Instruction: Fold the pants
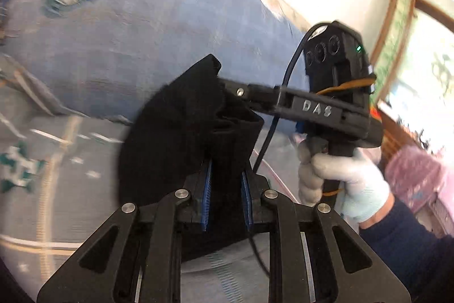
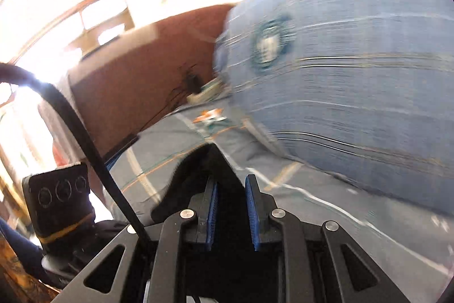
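The black pants (image 1: 176,132) hang off the bed as a bunched fold between both tools. My left gripper (image 1: 227,189) is shut on the cloth, which fills the gap between its blue pads (image 1: 208,186). My right gripper (image 1: 227,85) reaches in from the right, held by a white-gloved hand (image 1: 349,183), and is shut on the upper edge of the same fold. In the right wrist view my right gripper (image 2: 232,210) has the black pants (image 2: 204,166) rising between its pads. The left tool's housing (image 2: 59,195) shows at lower left.
A large blue pillow (image 1: 147,27) lies behind the pants on a grey patterned bedsheet (image 1: 62,166). A brown headboard (image 2: 142,70) stands at the left in the right wrist view. A black cable (image 1: 286,81) hangs from the right tool. Bright windows lie beyond.
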Motion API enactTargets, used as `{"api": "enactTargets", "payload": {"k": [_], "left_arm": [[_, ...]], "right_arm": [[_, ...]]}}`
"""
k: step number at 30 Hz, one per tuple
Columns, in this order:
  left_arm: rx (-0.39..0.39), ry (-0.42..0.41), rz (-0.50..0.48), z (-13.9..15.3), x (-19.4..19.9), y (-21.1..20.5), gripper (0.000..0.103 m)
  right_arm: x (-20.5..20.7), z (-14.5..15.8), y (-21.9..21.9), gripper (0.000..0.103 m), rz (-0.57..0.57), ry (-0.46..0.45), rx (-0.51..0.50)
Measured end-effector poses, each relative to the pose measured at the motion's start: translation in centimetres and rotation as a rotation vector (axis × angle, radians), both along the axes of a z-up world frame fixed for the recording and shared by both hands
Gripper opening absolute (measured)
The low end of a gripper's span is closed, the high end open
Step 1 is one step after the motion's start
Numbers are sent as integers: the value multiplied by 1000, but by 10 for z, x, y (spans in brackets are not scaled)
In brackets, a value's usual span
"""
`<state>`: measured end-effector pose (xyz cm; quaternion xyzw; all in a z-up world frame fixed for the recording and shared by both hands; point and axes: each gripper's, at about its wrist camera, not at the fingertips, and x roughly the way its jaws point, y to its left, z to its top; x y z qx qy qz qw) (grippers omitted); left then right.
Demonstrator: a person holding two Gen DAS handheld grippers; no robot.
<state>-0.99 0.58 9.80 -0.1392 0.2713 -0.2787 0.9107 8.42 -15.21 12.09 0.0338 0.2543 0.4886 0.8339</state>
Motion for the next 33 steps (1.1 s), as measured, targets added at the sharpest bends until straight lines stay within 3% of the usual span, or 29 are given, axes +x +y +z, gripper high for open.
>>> {"api": "enactTargets", "payload": {"k": [3,7,10,12,14,16,19,25,30,33], "left_arm": [[52,72,-54,-28,15,-39,17],[139,176,-91,-66,31,-78,17],[147,194,-89,-68,29,-83,18],[137,199,-122,-58,20,-83,24],[126,194,-158,-47,10,-79,47],[134,165,-165,-37,-6,-71,55],[157,126,-147,-26,-26,-49,55],[249,113,14,-27,-19,-10,55],[330,99,83,-32,9,-4,55],[331,116,101,-34,32,-3,55]], "right_arm": [[6,-25,-51,17,-113,63,21],[15,-77,-96,17,-245,176,-31],[17,-110,-110,18,-353,247,-120],[12,-111,-117,18,-390,248,-120],[5,-100,-129,23,-436,223,-101],[-6,-87,-140,31,-470,209,-70],[-27,-74,-151,54,-445,206,18],[-49,-81,-140,55,-373,260,47],[-53,-104,-122,55,-381,321,32],[-53,-114,-114,55,-412,330,-11]]}}
